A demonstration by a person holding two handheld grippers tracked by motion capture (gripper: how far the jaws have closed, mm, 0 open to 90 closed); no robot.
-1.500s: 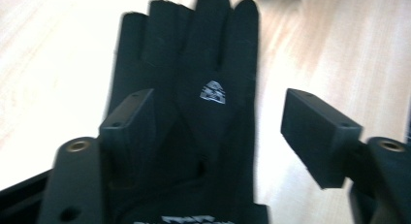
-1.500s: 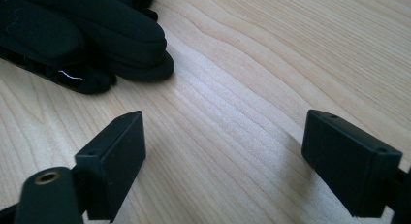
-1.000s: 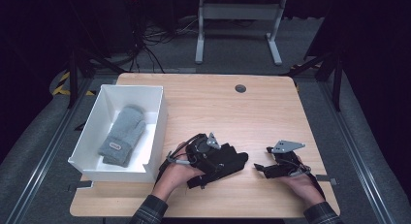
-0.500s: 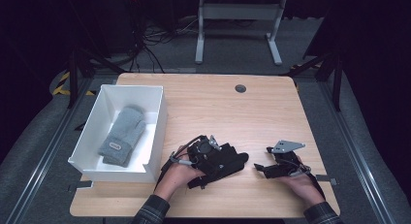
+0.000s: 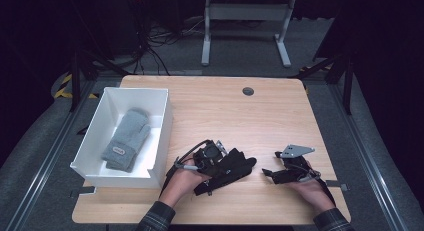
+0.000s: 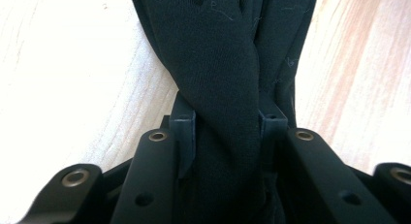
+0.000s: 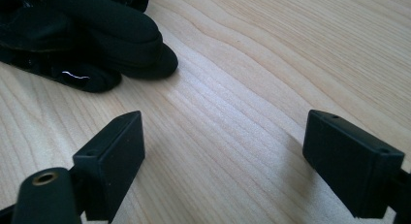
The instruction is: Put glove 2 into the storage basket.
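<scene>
White box (image 5: 159, 122) sits at the worktop (image 5: 240, 121) left edge; grey mitten (image 5: 127, 138) lies inside it.

One black glove (image 5: 231, 167), one grey mitten (image 5: 126, 139), one box (image 5: 161, 122)

High view looks down over the table (image 5: 280, 111); gripper views skim it closely; all share its wood.

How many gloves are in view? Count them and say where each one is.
2. A grey glove lies inside the white box at the table's left. A black glove lies on the table, clamped in the left gripper. More may be hidden underneath either.
</scene>
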